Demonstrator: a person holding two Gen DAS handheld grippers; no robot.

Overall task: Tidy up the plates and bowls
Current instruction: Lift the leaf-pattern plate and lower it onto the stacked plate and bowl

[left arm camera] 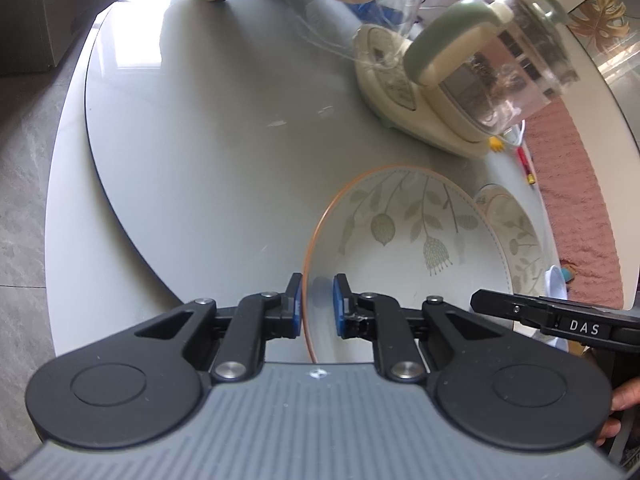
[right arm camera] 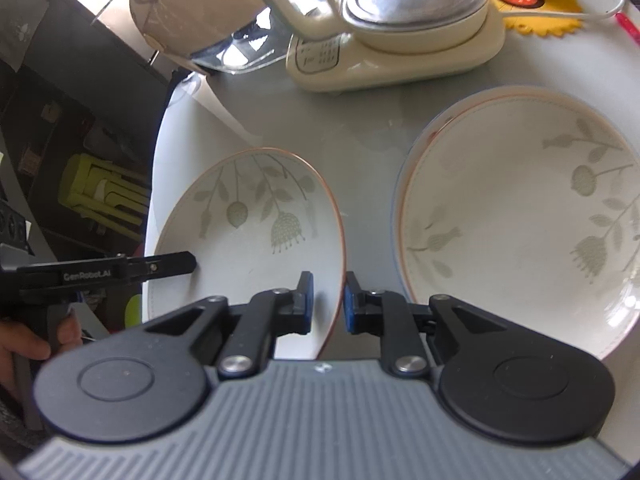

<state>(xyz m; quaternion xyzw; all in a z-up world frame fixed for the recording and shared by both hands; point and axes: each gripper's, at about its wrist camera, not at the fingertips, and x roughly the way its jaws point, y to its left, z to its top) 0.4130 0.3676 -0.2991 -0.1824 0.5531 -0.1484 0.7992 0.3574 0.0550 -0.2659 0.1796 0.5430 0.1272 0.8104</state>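
Observation:
A white bowl with grey leaf print and an orange rim (left arm camera: 404,236) (right arm camera: 256,224) is held between both grippers. My left gripper (left arm camera: 318,304) straddles its left rim, one blue pad outside and one inside, shut on it. My right gripper (right arm camera: 328,302) straddles its right rim the same way, shut on it. The left gripper also shows in the right wrist view (right arm camera: 176,264) at the bowl's left edge, and the right gripper shows in the left wrist view (left arm camera: 500,304). A larger matching plate (right arm camera: 520,216) (left arm camera: 516,232) lies on the table just right of the bowl.
A cream kettle base with a glass kettle (left arm camera: 480,80) (right arm camera: 400,32) stands behind the dishes on the round grey glass table (left arm camera: 208,128). A yellow coaster (right arm camera: 536,12) with a cable lies far right. Dark shelving (right arm camera: 80,160) is left of the table.

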